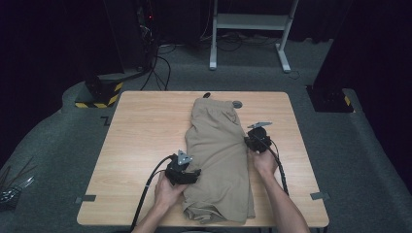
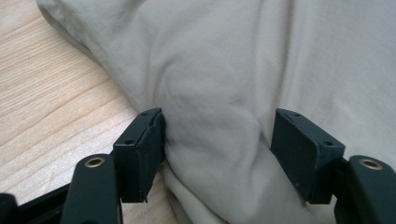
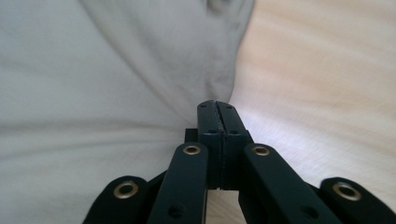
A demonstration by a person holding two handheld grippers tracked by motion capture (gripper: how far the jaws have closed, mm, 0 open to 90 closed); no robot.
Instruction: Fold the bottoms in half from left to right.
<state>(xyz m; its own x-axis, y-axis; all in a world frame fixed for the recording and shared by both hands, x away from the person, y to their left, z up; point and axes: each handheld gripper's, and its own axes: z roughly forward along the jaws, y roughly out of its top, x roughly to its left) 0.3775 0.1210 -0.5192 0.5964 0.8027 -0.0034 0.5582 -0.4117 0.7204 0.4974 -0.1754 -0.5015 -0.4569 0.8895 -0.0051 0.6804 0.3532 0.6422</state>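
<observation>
My left gripper (image 2: 217, 149) has its jaws apart around a fold of the beige cloth shorts (image 1: 218, 155); my right gripper (image 3: 217, 108) has its jaws together at the shorts' edge on the wooden tabletop (image 1: 141, 131).

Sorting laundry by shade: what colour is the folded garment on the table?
Plain khaki-tan folded garment, no pattern; the high view shows it best.

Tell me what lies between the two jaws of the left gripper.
In the left gripper view, a bulge of the beige shorts lies between the jaws of the left gripper. The jaws stand wide apart; one pad touches the cloth at the fold's edge.
</observation>
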